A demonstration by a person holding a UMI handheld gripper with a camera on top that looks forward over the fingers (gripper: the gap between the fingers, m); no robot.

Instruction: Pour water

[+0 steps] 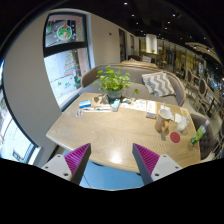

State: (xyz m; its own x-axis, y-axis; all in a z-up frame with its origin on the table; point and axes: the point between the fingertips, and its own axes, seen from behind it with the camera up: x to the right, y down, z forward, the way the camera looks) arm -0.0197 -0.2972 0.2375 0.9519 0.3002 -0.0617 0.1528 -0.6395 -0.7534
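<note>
Water vessel looks to be the pale cup (165, 113) near the table's far right end, well beyond my fingers | table (100, 135) wooden, potted plant (115, 82) behind | gripper (110, 160) spread wide, empty | I judge the cup light, rigid, spillable; take mid-wall

Camera looks down from high, well back from the table (100, 135).

no legible text, labels or signs
</note>
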